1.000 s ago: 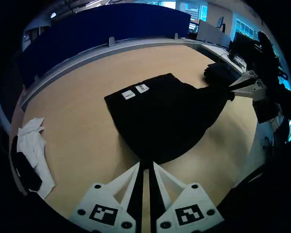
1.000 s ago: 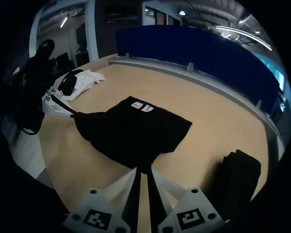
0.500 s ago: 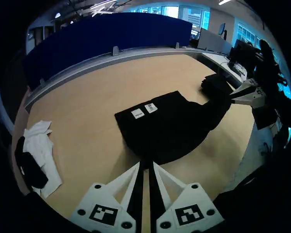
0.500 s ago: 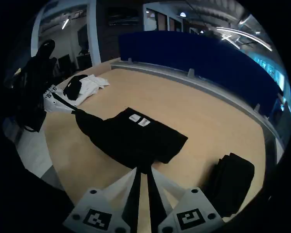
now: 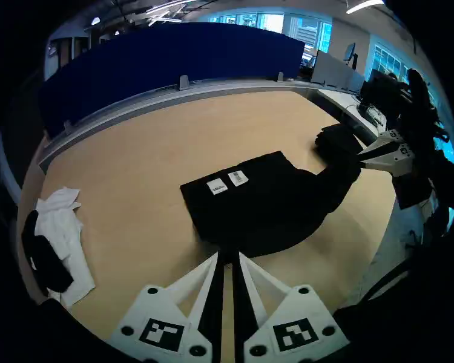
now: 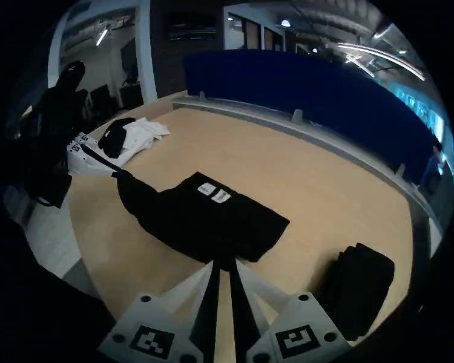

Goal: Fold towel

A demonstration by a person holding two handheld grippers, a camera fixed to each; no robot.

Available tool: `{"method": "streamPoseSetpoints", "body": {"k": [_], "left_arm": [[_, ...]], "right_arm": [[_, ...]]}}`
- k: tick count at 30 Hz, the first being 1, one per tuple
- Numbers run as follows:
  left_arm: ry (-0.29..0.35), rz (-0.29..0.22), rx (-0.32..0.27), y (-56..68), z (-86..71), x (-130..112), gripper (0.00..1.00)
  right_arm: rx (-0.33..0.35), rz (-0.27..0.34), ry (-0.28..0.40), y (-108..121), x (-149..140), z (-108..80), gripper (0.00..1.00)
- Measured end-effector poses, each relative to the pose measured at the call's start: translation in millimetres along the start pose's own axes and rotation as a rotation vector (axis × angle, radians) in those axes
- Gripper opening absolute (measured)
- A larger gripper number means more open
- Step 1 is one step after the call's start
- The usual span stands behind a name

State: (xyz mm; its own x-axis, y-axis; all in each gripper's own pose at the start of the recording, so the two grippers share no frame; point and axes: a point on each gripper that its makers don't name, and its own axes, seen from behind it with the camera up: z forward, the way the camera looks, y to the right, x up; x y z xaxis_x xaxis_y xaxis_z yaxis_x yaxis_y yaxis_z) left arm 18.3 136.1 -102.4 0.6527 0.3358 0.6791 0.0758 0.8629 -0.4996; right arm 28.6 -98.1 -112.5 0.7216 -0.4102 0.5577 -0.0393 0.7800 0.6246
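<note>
Left hand-held gripper (image 5: 229,257) and right hand-held gripper (image 6: 224,264) each clamp a near corner of the black towel (image 5: 263,202), its far half flat on the surface (image 5: 130,169). Fold in progress, judged; next: carry both corners across evenly.

Matt black cloth towel (image 5: 269,202) on smooth wood-look table (image 5: 136,163).

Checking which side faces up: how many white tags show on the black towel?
2. In the left gripper view, the left tag and right tag lie side by side near the far edge of the towel. Others may be hidden underneath.
</note>
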Motion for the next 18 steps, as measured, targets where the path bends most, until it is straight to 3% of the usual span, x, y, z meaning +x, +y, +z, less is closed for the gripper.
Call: {"method": "streamPoseSetpoints", "body": {"k": [8,18], "left_arm": [[0.002,-0.009,0.013,-15.5,22.7,17,0.09],[-0.006,-0.023,0.028,-40.0,70.1,37,0.09]], "right_arm": [[-0.016,0.002,-0.01,24,9,21.4,0.11],[-0.037,0.034,-0.025,57,17,61.5,0.11]]}}
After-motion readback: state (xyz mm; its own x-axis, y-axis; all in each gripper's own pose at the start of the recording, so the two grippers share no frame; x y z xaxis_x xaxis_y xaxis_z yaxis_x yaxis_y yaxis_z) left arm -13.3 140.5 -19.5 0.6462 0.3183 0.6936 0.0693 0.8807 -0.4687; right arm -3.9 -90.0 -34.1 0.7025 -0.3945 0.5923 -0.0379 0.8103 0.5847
